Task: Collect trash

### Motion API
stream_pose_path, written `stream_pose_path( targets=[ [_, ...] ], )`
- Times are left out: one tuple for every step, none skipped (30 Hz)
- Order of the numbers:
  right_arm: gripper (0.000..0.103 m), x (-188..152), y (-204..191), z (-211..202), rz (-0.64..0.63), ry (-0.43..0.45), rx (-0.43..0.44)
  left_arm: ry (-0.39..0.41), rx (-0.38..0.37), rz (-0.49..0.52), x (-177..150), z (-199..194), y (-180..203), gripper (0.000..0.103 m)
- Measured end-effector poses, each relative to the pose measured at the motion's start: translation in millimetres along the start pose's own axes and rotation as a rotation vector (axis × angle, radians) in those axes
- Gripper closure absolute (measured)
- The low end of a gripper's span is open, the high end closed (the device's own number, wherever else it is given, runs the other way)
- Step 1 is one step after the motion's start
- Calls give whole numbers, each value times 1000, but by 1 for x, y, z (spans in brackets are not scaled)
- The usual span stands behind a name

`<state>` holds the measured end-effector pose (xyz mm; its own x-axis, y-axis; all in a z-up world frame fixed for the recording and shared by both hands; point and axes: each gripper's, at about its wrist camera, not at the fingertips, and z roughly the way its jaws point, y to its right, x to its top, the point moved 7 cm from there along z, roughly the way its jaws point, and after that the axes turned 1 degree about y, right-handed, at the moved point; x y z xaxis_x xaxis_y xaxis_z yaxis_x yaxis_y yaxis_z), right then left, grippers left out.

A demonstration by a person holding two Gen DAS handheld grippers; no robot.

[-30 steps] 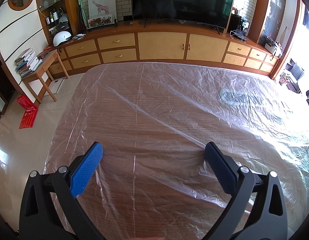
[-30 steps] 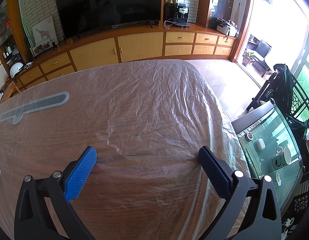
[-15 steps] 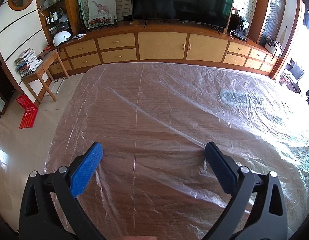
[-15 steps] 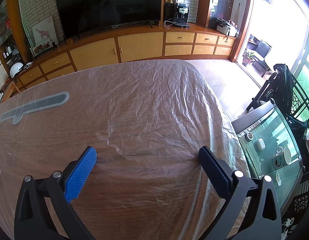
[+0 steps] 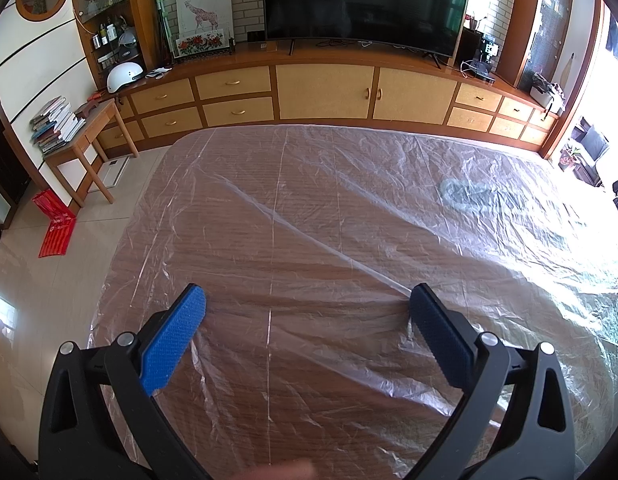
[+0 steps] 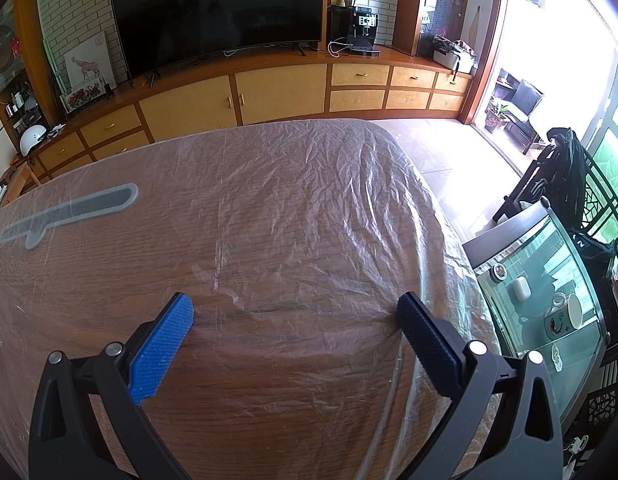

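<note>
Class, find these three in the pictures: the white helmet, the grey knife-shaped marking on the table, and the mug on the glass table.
white helmet (image 5: pixel 124 75), left wrist view, on its dome.
grey knife-shaped marking (image 6: pixel 75 213), right wrist view, mid-length.
mug (image 6: pixel 564 314), right wrist view, on its side wall.

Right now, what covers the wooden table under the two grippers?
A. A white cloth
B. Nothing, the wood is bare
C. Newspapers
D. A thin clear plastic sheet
D: a wrinkled clear plastic sheet lies over the whole table, with the wood grain showing through it, and both the left gripper and the right gripper are open above it.
</note>
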<state>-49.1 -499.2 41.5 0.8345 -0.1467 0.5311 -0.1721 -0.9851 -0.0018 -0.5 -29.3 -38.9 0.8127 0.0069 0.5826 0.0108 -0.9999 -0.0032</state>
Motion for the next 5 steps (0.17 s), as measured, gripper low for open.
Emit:
stream_pose_path(
  targets=[
    [4,0,-1,0,0,0,0,0,0,0,1,0,0,1],
    [4,0,0,0,0,0,0,0,0,0,1,1,-1,1],
    [4,0,0,0,0,0,0,0,0,0,1,1,-1,1],
    [4,0,0,0,0,0,0,0,0,0,1,1,-1,1],
    [4,0,0,0,0,0,0,0,0,0,1,1,-1,1]
  ],
)
